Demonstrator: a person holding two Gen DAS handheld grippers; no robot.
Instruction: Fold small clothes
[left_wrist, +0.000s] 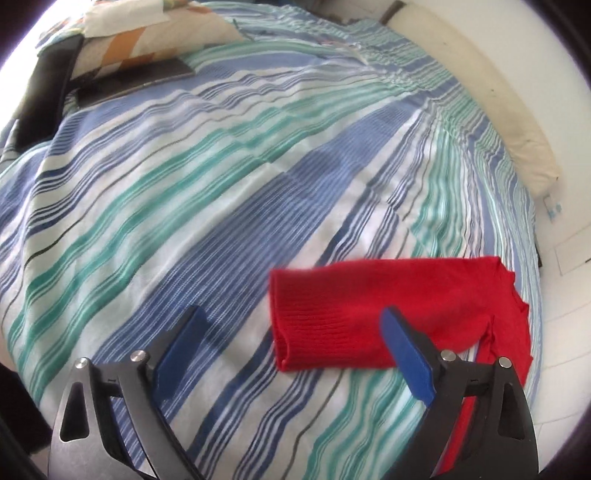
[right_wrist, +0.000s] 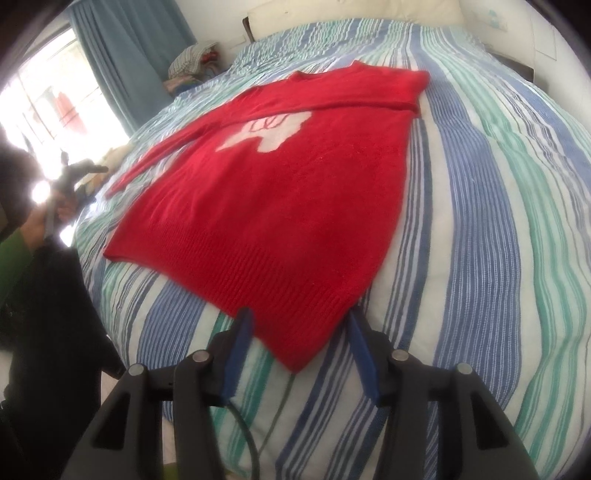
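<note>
One bed (right_wrist: 480, 221) with striped cover, one red sweater (right_wrist: 280, 192) lying flat on it, right gripper (right_wrist: 301, 332) tilted down, released, jaws astride the hem corner, left gripper (left_wrist: 291, 328) wide apart, empty, beside the sweater.

Honestly there's no readable text, brand, number or sign anywhere in either view. Closest thing is the white patch (right_wrist: 269, 129) on the front of the red sweater (right_wrist: 266, 206), which has a few thin red strokes in it, but they're too blurry to make out as letters or anything else.
</note>
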